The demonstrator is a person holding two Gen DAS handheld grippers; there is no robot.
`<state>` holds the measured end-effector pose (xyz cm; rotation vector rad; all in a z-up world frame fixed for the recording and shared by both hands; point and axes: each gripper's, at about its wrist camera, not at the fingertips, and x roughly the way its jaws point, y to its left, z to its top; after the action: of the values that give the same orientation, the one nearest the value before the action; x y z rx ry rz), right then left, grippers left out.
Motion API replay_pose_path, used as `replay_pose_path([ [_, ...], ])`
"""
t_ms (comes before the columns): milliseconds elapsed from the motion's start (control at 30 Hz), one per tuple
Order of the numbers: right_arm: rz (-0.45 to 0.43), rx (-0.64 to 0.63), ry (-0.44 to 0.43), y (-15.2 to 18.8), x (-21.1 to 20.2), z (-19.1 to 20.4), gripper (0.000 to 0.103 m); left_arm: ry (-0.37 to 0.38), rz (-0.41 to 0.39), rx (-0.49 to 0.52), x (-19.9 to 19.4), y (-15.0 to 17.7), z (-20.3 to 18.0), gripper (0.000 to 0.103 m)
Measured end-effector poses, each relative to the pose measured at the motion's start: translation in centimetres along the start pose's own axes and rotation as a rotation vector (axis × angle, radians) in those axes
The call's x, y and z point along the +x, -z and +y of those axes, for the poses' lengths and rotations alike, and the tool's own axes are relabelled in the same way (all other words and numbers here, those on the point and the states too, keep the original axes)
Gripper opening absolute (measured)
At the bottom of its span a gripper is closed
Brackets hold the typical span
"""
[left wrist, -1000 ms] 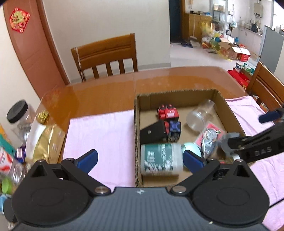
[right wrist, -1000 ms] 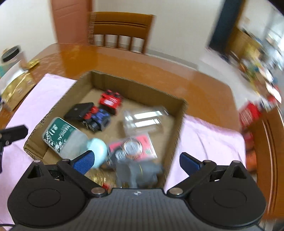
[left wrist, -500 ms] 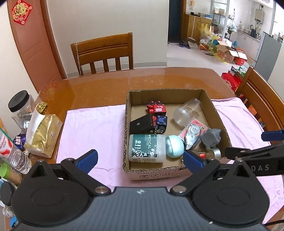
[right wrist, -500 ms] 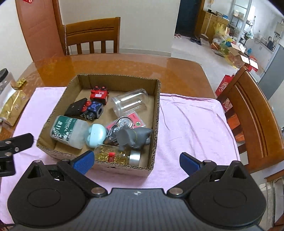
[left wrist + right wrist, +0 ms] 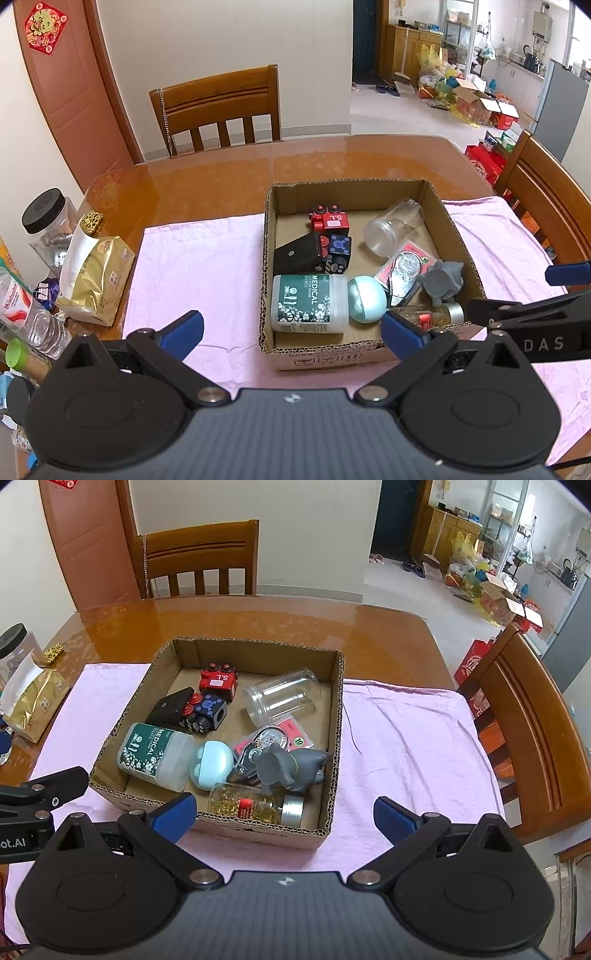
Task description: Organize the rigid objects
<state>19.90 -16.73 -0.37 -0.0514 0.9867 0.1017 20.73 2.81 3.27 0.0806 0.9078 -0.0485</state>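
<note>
Left wrist view: the left gripper (image 5: 291, 326) hangs above the near edge of the pink cloth (image 5: 207, 266), its blue fingers spread wide and holding nothing. The cardboard box (image 5: 456, 236) sits on that cloth, just beyond the fingertips. Inside the box, the green-labelled medical bottle (image 5: 308, 302) lies on its side in the near left corner, with a pale blue round case (image 5: 366, 299) touching its cap end. Behind the bottle lie a black block (image 5: 297, 253), a dark blue toy cube (image 5: 338, 251) and a red toy (image 5: 330, 219). A clear plastic jar (image 5: 393, 227) lies tipped toward the box's far right; a grey elephant figure (image 5: 441, 280) sits by the right wall. Left of the box, off the cloth, stands a gold pouch (image 5: 96, 277).

Right wrist view: the right gripper (image 5: 284, 816) hovers over the box's near wall (image 5: 258, 830), fingers wide apart and empty. A small bottle of gold flakes (image 5: 255, 806) lies against that wall, the elephant (image 5: 291, 766) just behind it. A red blister pack (image 5: 275, 740) lies between the elephant and the jar (image 5: 282, 698).
</note>
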Motion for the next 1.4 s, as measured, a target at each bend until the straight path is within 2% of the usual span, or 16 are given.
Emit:
replay_pose_path([
  [1400,-0.017,0.005,0.01,0.41,-0.8,0.15,0.103,0.012,0.0,0.008,-0.69,-0.05,-0.44,0.101],
])
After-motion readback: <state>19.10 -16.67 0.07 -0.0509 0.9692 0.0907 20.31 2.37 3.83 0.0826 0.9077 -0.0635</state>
